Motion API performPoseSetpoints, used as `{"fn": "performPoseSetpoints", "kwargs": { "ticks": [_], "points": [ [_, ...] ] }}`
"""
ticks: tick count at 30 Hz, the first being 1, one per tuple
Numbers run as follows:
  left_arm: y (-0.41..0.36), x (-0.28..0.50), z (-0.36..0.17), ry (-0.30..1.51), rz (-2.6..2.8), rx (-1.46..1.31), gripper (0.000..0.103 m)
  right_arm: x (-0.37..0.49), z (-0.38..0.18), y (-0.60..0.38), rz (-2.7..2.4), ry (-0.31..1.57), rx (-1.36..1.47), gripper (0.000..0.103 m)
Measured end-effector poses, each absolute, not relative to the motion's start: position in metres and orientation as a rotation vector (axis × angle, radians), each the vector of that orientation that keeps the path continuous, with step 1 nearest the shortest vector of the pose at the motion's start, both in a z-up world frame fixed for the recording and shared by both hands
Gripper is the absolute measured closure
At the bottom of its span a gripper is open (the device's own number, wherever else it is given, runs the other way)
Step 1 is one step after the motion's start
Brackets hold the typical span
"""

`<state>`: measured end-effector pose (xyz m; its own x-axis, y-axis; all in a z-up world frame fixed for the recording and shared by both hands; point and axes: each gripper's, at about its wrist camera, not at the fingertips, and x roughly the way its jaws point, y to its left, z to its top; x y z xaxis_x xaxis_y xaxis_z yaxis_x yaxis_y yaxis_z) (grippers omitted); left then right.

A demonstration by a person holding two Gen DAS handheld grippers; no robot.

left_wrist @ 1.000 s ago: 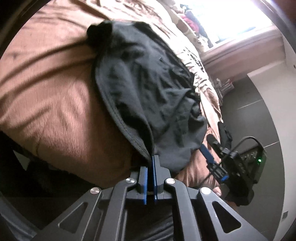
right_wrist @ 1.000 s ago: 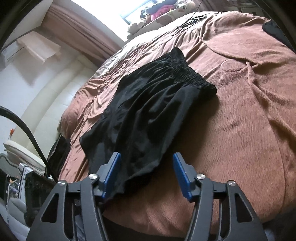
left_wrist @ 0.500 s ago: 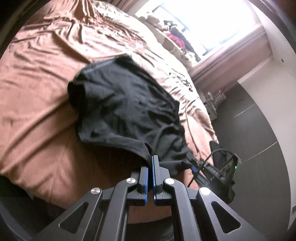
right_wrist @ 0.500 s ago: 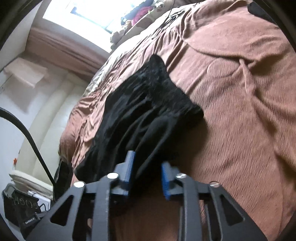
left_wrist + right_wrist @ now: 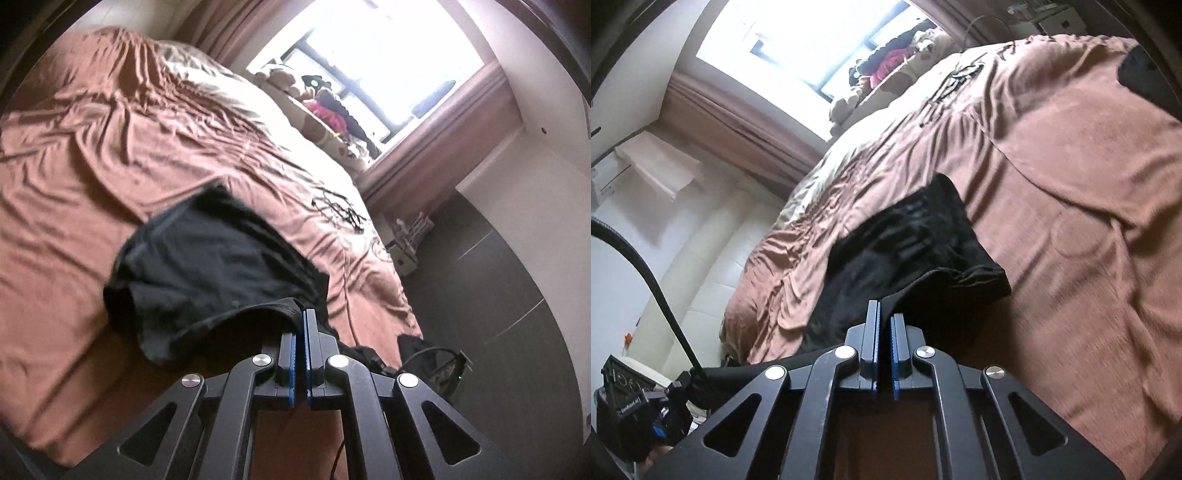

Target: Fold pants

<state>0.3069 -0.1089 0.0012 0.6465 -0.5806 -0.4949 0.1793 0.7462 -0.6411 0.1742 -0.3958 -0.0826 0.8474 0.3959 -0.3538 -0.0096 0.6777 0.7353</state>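
Note:
The black pants (image 5: pixel 218 266) lie on the brown bed cover, their near end raised off it. My left gripper (image 5: pixel 300 317) is shut on the near hem edge of the pants and holds it above the bed. In the right wrist view the pants (image 5: pixel 908 240) stretch away from me, with the gathered waistband at the far end. My right gripper (image 5: pixel 884 314) is shut on the near edge of the pants and lifts it. The fabric hangs in a fold between the raised edge and the bed.
The brown bed cover (image 5: pixel 74 155) spreads around the pants. A bright window (image 5: pixel 388 59) with stuffed toys on its sill is at the back. The dark floor (image 5: pixel 498 280) lies beside the bed. Another dark garment (image 5: pixel 1141 70) lies at the bed's far right.
My right gripper was open over the pants' edge, then closed on it. Both grippers have lifted the near end of the pants and carried it toward the waistband.

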Motion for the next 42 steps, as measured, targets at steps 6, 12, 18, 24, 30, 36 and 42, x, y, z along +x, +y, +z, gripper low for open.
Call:
{"fn": "performPoseSetpoints", "kwargs": {
  "ticks": [6,12,18,24,30,36,42],
  "points": [
    [-0.111,0.347,0.021,0.732,-0.435,-0.553,0.1,0.208,-0.065,-0.395,0.236,0.492,0.814,0.102],
    [-0.113,0.391,0.031,0.729,-0.413,-0.52,0.1,0.249,-0.053,-0.392,0.216,0.478,0.828,0.102],
    [-0.116,0.446,0.025,0.742,-0.378,-0.478,0.1,0.295,-0.049,-0.382,0.189,0.508,0.819,0.102],
    [-0.117,0.505,-0.001,0.801,-0.346,-0.457,0.1,0.338,-0.049,-0.373,0.169,0.543,0.804,0.102],
    [-0.12,0.547,-0.031,0.854,-0.342,-0.403,0.1,0.372,-0.059,-0.372,0.162,0.557,0.802,0.102],
    [-0.127,0.591,-0.066,0.921,-0.313,-0.327,0.099,0.405,-0.076,-0.367,0.165,0.622,0.775,0.101],
    [-0.131,0.604,-0.076,0.926,-0.259,-0.168,0.05,0.413,-0.072,-0.372,0.225,0.666,0.795,0.052]
  ]
}}
